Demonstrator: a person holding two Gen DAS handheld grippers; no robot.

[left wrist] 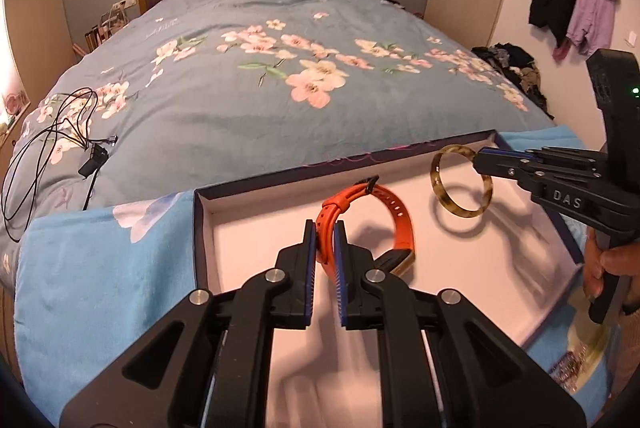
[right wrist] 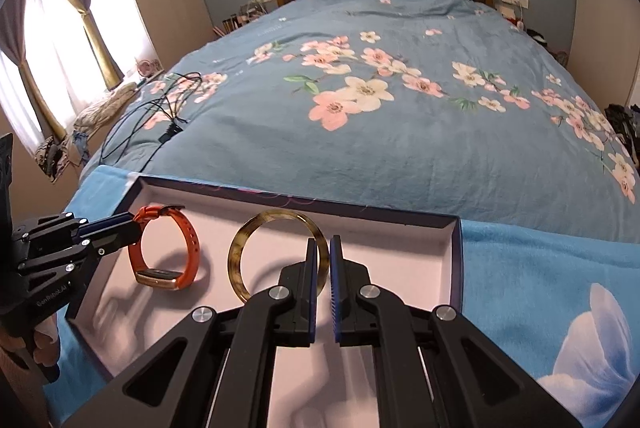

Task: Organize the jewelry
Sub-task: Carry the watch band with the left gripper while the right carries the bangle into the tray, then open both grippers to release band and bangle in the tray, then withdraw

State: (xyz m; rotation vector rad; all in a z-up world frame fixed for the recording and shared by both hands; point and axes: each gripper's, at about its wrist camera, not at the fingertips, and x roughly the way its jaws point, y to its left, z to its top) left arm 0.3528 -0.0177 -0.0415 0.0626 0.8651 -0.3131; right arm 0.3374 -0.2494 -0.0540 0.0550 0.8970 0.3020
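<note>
The left gripper has its jaws closed on the strap of the orange watch band, which stands on edge with its gold-cased face resting on the white floor of the box. The right gripper pinches the rim of the tortoiseshell bangle, jaws nearly shut around it; the bangle stands upright, and a shadow under it suggests it hangs just above the box floor, though contact cannot be told for sure.

Both pieces sit side by side inside the shallow, dark-rimmed box, apart from each other. The box lies on a light blue towel at the foot of the bed.

Judging by this, 2 items are as good as placed and only need releasing. A small heap of more jewelry shows beyond the box's right edge, so sorting seems only partly done.
</note>
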